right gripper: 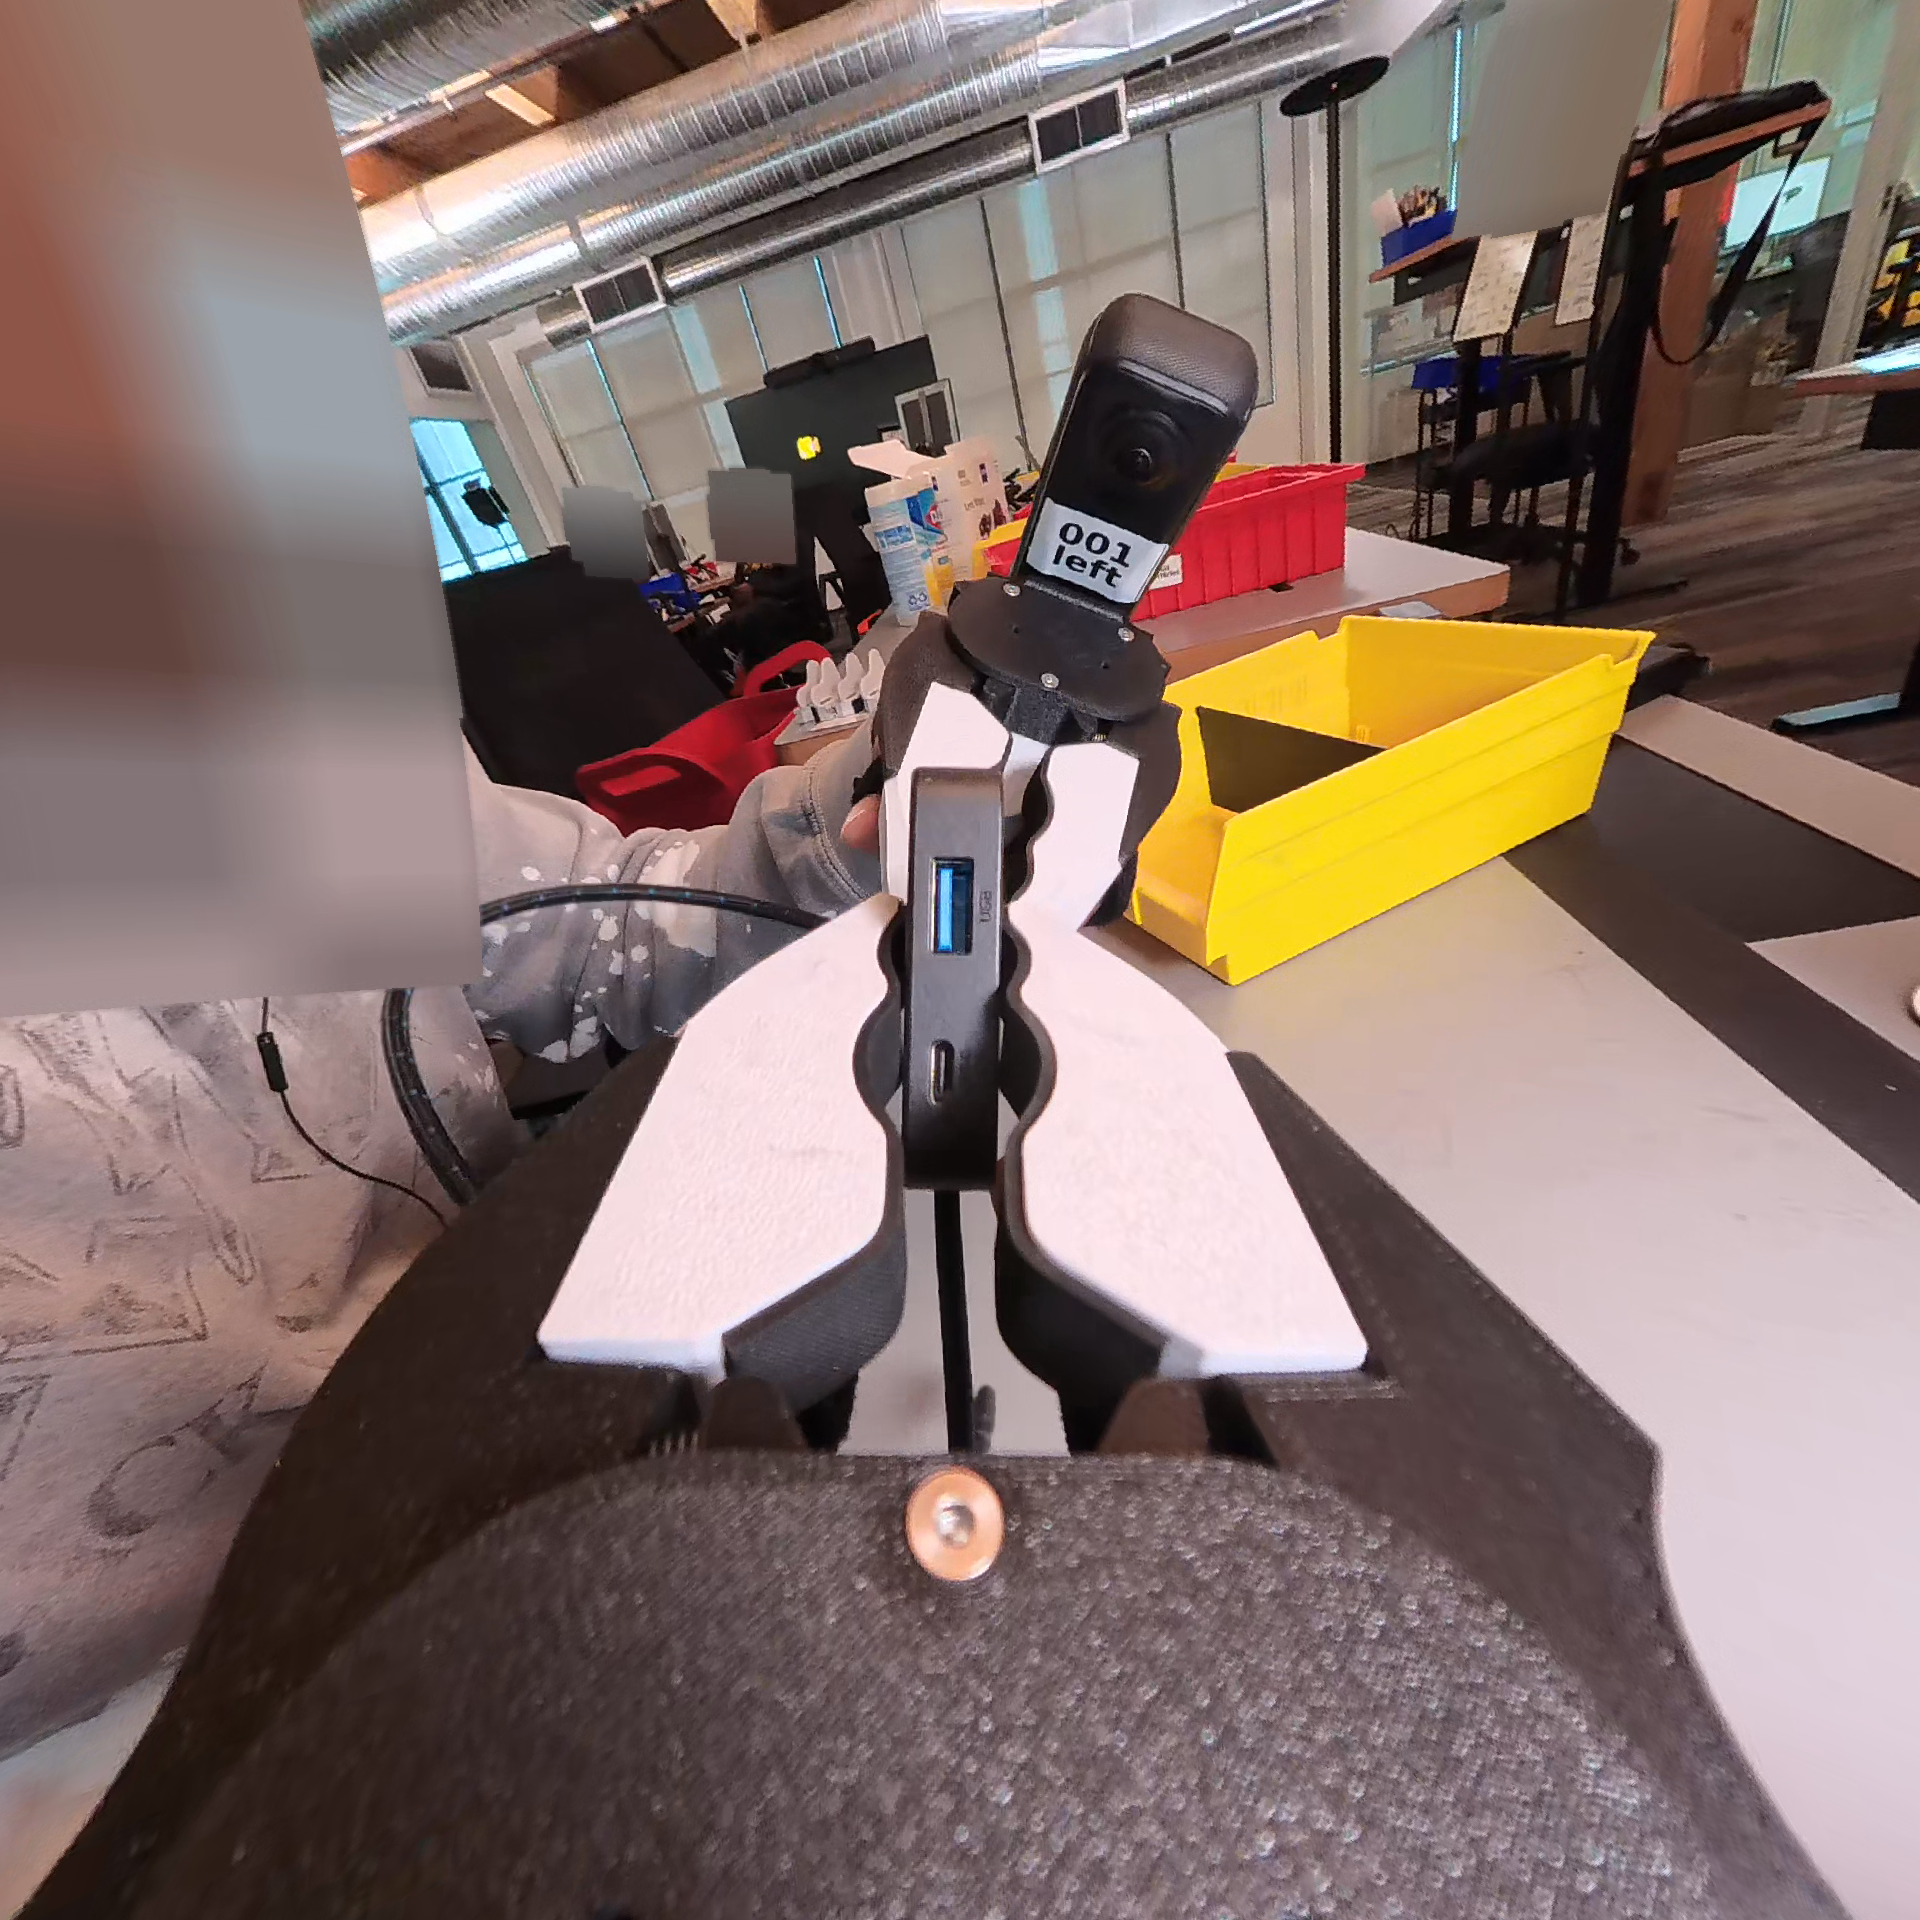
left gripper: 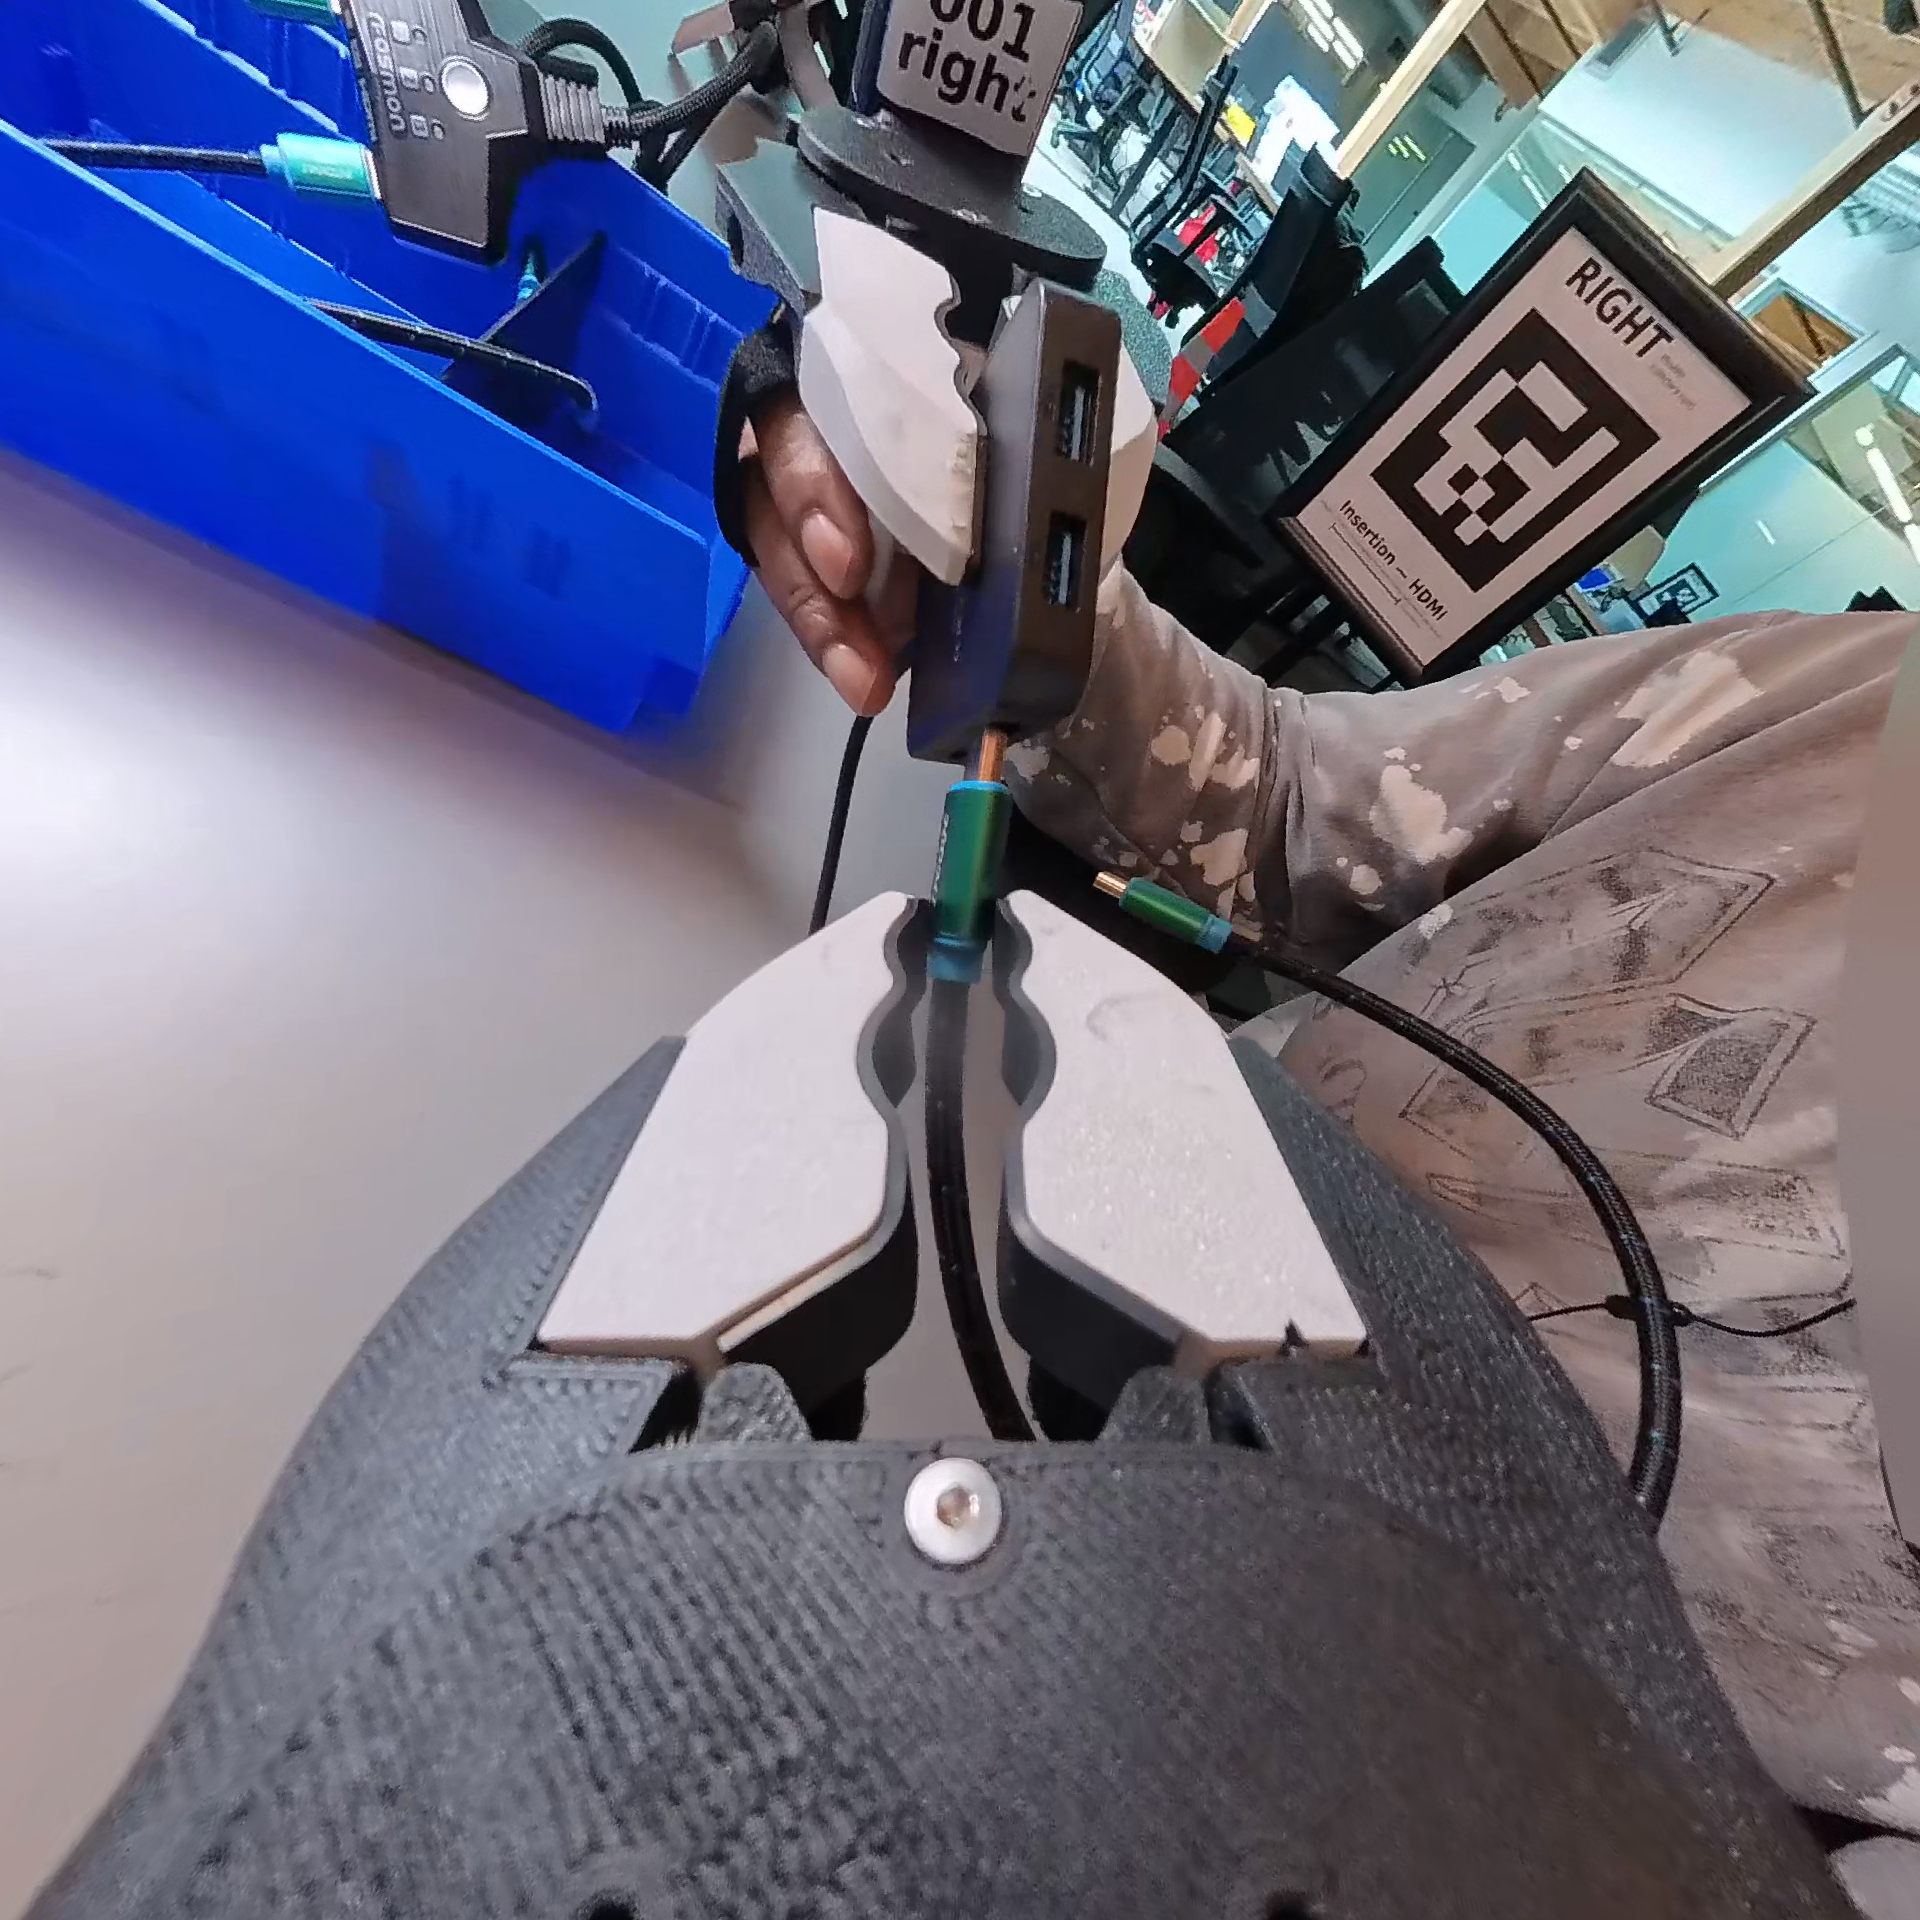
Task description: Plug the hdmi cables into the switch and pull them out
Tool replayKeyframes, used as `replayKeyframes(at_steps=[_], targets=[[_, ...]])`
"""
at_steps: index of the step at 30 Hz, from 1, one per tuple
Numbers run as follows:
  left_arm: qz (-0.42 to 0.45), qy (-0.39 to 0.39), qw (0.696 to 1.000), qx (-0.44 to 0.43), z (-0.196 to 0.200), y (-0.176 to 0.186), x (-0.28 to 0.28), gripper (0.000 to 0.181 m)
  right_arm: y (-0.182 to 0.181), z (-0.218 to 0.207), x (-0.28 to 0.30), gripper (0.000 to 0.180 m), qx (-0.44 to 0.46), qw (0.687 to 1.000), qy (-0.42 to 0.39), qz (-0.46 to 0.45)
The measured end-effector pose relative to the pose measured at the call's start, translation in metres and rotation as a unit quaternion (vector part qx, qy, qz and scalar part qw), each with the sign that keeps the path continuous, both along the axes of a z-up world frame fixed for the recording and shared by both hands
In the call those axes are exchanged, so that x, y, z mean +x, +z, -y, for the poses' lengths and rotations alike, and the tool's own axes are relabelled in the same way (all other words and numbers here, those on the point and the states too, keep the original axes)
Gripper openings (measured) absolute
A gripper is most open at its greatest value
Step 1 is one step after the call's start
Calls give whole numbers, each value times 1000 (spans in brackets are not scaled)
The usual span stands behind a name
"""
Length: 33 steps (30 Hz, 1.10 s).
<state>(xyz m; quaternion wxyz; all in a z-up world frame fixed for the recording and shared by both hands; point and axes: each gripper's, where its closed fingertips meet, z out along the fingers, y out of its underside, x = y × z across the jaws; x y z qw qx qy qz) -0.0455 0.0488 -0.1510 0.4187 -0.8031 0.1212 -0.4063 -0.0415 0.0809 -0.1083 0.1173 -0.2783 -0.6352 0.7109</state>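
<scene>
Nearest in the left wrist view: left gripper (left gripper: 958,914) clenched on the green plug (left gripper: 964,871) of a braided cable (left gripper: 961,1195) running back between its fingers. Just beyond, copper tip half seated in the end port of the switch (left gripper: 1023,540), some bare metal showing. Switch held upright, clamped across its body in the right gripper (right gripper: 951,935). Second plug (left gripper: 1169,912) loose in the air beside, unplugged, trailing its own cable. Farther off: blue bin (left gripper: 343,468) with another adapter, a framed marker sign (left gripper: 1527,436); in the right view, a yellow bin (right gripper: 1434,769) on the table (right gripper: 1507,1195).

Likely trouble: pushing or pulling off-axis, bending the tip or jamming it in the port. Grip low on the plug collar, so possible slip onto the cable, straining the braid. Switch twisting between the right fingers under a hard tug. Loose cable snagging on the sleeve (left gripper: 1299,769).
</scene>
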Motion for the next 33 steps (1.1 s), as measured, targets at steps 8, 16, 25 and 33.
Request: replayKeyframes(at_steps=[8, 16, 25, 33], targets=[[-7, 6, 1000, 5, 0, 4, 0, 12, -1, -3, -1, 13, -24, 1000, 6, 9], [-7, 6, 1000, -5, 1, 0, -1, 13, -5, -2, -3, 13, -32, 999, 13, 17], [-61, 38, 997, -12, -4, -14, -16, 13, -1, -13, -8, 13, -50, 999, -15, 7], [-209, 141, 967, -35, -16, -49, -65, 15, 13, -38, -9, 13, -71, 995, -69, -14]])
